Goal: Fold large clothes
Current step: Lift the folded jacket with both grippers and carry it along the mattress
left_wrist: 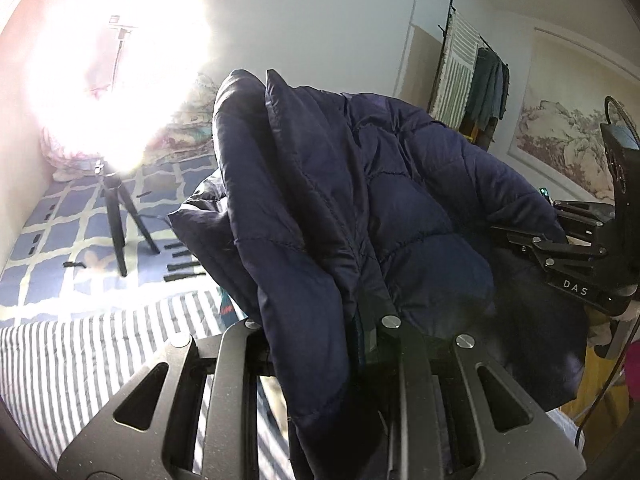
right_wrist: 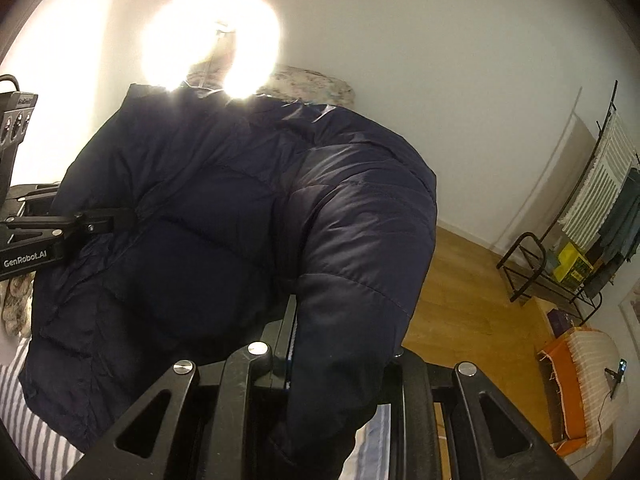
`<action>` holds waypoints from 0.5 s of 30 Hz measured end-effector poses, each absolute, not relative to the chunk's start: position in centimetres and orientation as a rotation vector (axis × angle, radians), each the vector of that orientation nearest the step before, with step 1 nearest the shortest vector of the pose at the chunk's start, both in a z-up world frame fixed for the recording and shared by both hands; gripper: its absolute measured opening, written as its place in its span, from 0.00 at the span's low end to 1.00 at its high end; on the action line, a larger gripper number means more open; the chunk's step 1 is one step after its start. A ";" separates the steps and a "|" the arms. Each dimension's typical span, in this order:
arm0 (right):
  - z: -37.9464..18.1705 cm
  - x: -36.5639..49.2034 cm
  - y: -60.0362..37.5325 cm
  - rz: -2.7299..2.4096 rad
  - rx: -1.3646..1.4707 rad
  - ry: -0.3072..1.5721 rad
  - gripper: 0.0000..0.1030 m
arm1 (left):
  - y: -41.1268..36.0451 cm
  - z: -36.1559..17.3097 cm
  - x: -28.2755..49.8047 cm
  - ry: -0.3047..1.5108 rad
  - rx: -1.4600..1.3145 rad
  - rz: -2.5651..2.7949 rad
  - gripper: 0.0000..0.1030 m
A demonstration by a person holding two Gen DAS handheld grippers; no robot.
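Observation:
A dark navy quilted puffer jacket hangs lifted above the bed between both grippers. My left gripper is shut on a fold of its edge, and the fabric drapes over the fingers and hides most of them. In the same view, my right gripper bites the jacket's far side. In the right wrist view the jacket fills the middle, one sleeve hanging over my right gripper, which is shut on the cloth. My left gripper clamps the jacket at the left there.
Under the jacket lies a bed with a striped sheet and a blue checked blanket. On the blanket stands a tripod with a glaring lamp. A clothes rack and an orange-draped seat stand on the wooden floor.

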State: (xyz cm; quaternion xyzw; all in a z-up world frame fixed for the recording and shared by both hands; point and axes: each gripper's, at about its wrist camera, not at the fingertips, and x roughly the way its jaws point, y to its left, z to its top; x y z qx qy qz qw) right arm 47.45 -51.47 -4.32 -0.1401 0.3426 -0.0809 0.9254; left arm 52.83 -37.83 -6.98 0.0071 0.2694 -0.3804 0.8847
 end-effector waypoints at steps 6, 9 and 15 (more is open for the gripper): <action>-4.7 51.1 -53.0 -0.179 -0.294 0.699 0.20 | -40.5 -7.8 56.4 0.577 -0.022 -0.766 0.20; -5.3 51.6 -52.4 -0.184 -0.295 0.711 0.20 | -41.5 -9.1 58.0 0.608 -0.032 -0.746 0.20; -7.8 54.1 -52.0 -0.186 -0.309 0.764 0.23 | -42.7 -12.2 60.6 0.710 -0.057 -0.707 0.20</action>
